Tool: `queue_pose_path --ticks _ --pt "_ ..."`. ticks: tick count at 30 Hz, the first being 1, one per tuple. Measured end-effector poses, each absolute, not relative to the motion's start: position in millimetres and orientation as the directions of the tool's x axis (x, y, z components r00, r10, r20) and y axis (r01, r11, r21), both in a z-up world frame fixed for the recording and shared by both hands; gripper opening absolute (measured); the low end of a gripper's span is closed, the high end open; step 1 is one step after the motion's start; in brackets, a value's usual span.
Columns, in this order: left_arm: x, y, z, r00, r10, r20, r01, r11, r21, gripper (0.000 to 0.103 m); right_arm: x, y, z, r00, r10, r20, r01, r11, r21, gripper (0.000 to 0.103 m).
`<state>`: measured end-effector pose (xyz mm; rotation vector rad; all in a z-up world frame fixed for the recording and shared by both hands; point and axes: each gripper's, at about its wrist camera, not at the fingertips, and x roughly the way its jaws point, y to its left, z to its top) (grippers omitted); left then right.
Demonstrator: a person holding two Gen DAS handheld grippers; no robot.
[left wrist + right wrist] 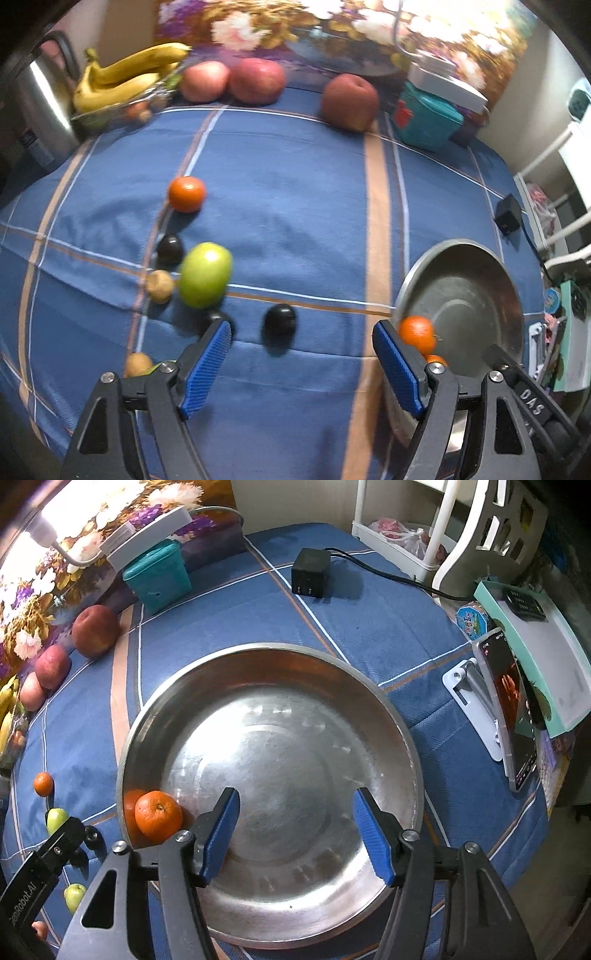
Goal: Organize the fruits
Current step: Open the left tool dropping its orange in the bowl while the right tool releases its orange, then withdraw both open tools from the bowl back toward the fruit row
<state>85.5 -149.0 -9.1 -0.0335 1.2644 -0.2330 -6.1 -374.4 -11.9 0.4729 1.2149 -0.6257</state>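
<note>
The left gripper (301, 350) hangs spread and empty over the blue plaid-clothed tabletop (295, 177), just left of the round stainless-steel bowl (480, 258). The right gripper (295, 830) is also spread, holding nothing, above the bowl's bare middle. 2 small orange mandarins already lie together against the bowl's near-left wall; the front one (158, 815) shows its stem dimple turned up toward the camera.

The next pick looks like the small glossy black plum (280, 323), nearest the left gripper's fingers. It is slightly egg-shaped, its long axis running roughly near-to-far, so closing across its narrower width should seat it best; I cannot tell where its stem end points. Descend straight, centre the pads on its sides and close gently, since it would roll on the cloth.

Farther left wait a green oval fruit (205, 275), its long axis tilted up-right, and a loose orange mandarin (186, 194). 3 large red apples (349, 101) and a bunch of yellow bananas (122, 83) sit at the far edge.
</note>
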Motion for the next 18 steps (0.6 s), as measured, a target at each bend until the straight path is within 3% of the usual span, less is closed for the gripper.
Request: queue_pose_path --ticks 18 --pt "79 -78 -39 0.27 -0.133 -0.954 -0.016 0.99 -0.143 0.083 10 -333 -6 0.234 -0.201 -0.951 0.587 0.809 -0.026 0.065"
